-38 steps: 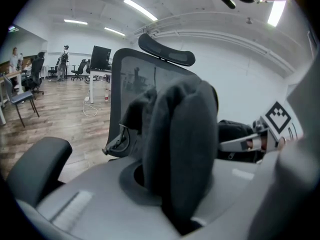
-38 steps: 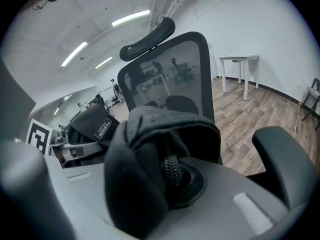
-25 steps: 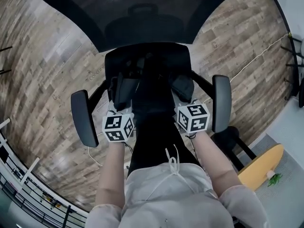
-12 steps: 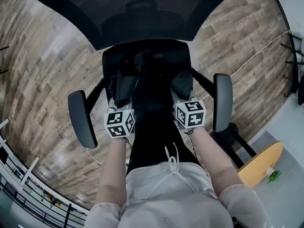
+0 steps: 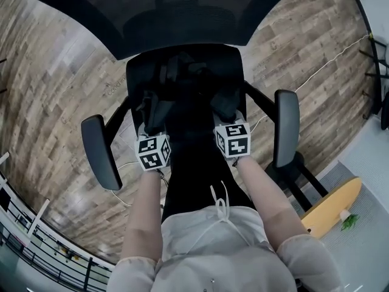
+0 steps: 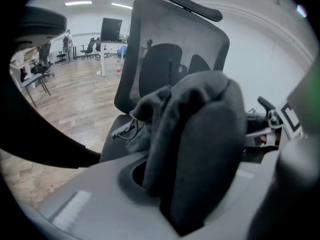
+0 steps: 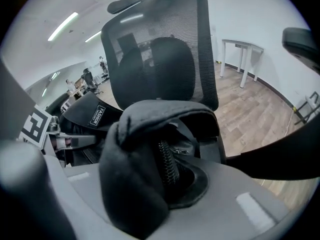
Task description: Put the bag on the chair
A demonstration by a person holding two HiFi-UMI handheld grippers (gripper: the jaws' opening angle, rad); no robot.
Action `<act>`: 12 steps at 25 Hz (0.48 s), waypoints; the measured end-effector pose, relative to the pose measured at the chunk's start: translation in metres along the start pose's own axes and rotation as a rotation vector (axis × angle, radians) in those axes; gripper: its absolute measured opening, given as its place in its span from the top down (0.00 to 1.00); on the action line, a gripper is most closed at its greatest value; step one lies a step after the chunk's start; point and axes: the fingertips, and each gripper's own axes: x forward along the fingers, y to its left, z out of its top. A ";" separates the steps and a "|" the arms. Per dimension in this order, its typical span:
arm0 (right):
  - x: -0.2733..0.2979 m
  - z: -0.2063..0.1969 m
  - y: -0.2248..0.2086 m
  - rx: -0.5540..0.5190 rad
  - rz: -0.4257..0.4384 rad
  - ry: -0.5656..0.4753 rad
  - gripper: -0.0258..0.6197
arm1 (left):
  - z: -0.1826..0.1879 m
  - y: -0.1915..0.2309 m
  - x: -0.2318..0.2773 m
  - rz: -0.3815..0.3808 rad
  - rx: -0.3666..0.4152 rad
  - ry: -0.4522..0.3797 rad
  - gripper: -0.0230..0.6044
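Note:
A black bag point(image 5: 191, 111) hangs between my two grippers, low over the black seat point(image 5: 138, 78) of an office chair; whether it touches the seat is hidden. My left gripper point(image 5: 155, 113) is shut on the bag's left end, a thick fold of dark fabric point(image 6: 200, 149) filling its jaws point(image 6: 200, 196). My right gripper point(image 5: 227, 105) holds the right end; its jaws point(image 7: 160, 199) have just been opening a little, with bunched fabric and a zipper point(image 7: 167, 159) still between them and pressed. The mesh backrest point(image 5: 176, 11) stands just beyond the bag.
Two armrests point(image 5: 97, 151) point(image 5: 285, 126) flank the seat on either side of my grippers. A white cable point(image 5: 328, 72) runs over the wooden floor at right. A yellow board point(image 5: 331, 205) lies at lower right. Desks and chairs point(image 6: 40, 64) stand far off.
Both grippers have sunk toward the seat with the bag between them. The chair has grown larger and closer in the head view.

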 end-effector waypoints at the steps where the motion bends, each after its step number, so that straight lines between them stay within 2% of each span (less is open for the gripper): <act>1: 0.002 -0.004 0.002 -0.010 0.003 0.010 0.86 | -0.007 0.002 0.002 -0.001 0.011 0.014 0.90; 8: 0.027 -0.031 0.000 -0.042 0.014 0.062 0.82 | -0.025 0.009 0.020 -0.053 0.014 0.071 0.83; 12: 0.037 -0.034 -0.003 -0.064 0.026 0.077 0.83 | -0.028 0.008 0.030 -0.051 0.028 0.086 0.82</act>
